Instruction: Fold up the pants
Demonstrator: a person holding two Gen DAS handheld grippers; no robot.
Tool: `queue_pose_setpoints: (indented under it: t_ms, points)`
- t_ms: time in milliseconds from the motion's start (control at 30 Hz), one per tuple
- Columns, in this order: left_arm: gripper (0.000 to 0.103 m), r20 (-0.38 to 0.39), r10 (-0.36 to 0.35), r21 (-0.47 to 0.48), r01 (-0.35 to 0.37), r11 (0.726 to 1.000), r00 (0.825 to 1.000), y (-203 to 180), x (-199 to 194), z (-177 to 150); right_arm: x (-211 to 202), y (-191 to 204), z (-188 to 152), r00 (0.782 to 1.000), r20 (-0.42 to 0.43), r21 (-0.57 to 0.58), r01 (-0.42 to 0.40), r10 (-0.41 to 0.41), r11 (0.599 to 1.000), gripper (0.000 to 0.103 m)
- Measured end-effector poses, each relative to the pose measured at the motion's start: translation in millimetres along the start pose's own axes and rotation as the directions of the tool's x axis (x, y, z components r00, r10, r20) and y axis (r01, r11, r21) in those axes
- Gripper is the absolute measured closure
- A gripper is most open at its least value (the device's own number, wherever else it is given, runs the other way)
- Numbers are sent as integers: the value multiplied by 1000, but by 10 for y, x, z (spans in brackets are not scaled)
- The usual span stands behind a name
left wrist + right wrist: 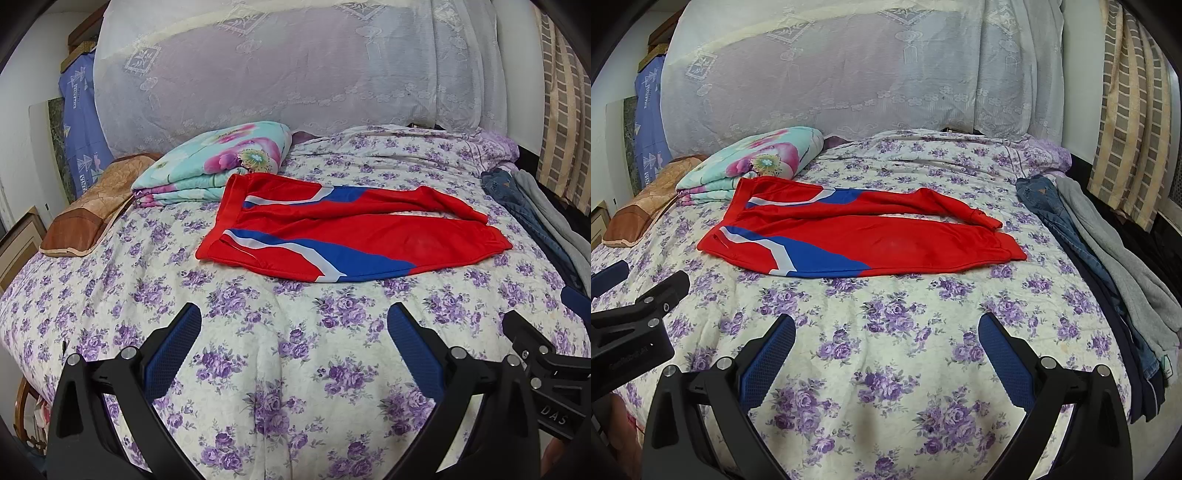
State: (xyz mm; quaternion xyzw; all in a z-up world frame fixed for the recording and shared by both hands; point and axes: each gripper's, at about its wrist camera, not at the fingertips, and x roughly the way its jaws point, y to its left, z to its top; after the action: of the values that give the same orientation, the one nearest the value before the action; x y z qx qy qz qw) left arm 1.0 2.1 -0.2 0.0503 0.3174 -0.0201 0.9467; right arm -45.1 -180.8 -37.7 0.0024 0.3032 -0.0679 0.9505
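Note:
Red track pants [351, 229] [857, 232] with blue and white side stripes lie spread across the middle of the bed, waistband to the left, legs running right, the far leg rumpled. My left gripper [293, 314] hovers open over the floral bedspread [258, 369], short of the pants, nothing between its blue pads. My right gripper [886, 325] is likewise open and empty, on the near side of the pants. The right gripper's body shows at the right edge of the left wrist view, and the left gripper's at the left edge of the right wrist view.
A folded floral quilt [218, 162] and a brown pillow [92, 210] sit left of the pants. Jeans [1056, 214] and a grey garment [1108, 251] lie along the bed's right edge. A lace-covered headboard [277, 66] stands behind; a striped curtain [1130, 110] hangs at right.

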Motion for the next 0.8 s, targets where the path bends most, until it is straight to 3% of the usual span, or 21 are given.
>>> queue_pose_setpoints:
  t_ms: [800]
  points:
    - [5,0,-3,-3,3,1000,1000,7,-5,-28,-4,9,2,1000,1,-4,0,0,1000,3]
